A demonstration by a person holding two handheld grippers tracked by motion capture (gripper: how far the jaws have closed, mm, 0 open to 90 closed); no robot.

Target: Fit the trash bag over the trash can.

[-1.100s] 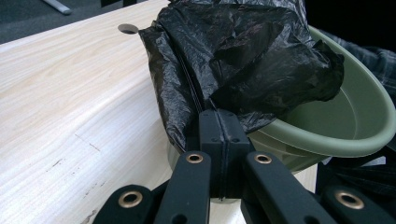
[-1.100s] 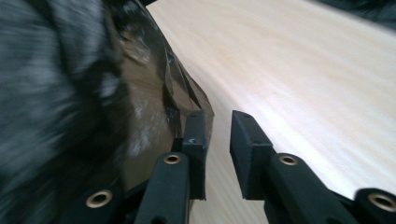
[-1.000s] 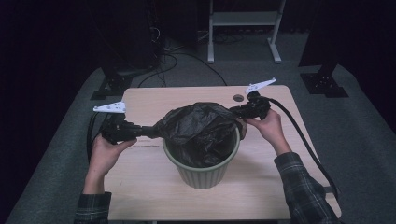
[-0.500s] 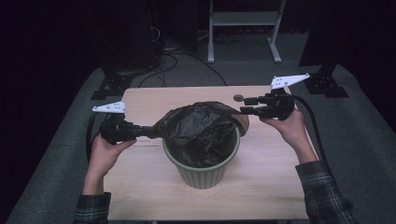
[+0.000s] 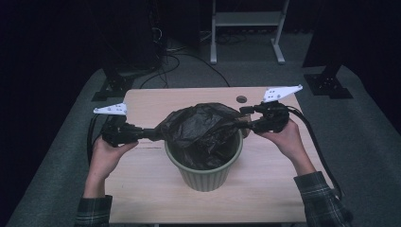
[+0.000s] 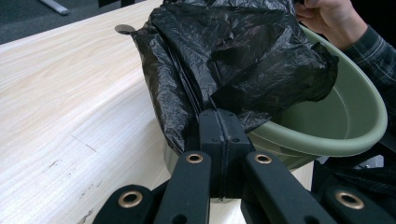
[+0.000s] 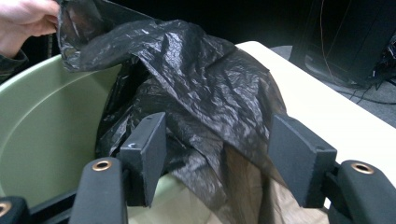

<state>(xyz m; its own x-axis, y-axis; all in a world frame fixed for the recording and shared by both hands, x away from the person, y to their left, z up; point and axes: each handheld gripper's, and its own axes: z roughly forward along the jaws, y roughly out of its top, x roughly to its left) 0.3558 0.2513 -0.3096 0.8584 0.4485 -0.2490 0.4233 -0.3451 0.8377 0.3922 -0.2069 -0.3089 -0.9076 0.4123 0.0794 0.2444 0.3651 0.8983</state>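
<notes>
A pale green bin (image 5: pixel 204 174) stands mid-table with a crumpled black bag (image 5: pixel 201 128) bunched over its mouth. My left gripper (image 5: pixel 152 134) is shut on the bag's left edge; in the left gripper view its jaws (image 6: pixel 223 140) pinch a fold of bag (image 6: pixel 233 51) just outside the bin's rim (image 6: pixel 345 140). My right gripper (image 5: pixel 243 121) is at the bag's right side. Its jaws have just been opening: in the right gripper view (image 7: pixel 219 154) they stand wide apart, the bag (image 7: pixel 201 88) hanging loose between them, untouched by the fingers (image 7: pixel 144 147).
The wooden table (image 5: pixel 156 198) has a round cable hole (image 5: pixel 241 99) behind the bin. Beyond the table stand a metal frame (image 5: pixel 246 28) and black stand bases (image 5: pixel 111 87) on grey carpet. A cable (image 5: pixel 317 146) trails from the right gripper.
The right hand has drawn a little to the right, away from the bin, and its jaws have spread off the bag's edge. The left hand and its grip are unchanged.
</notes>
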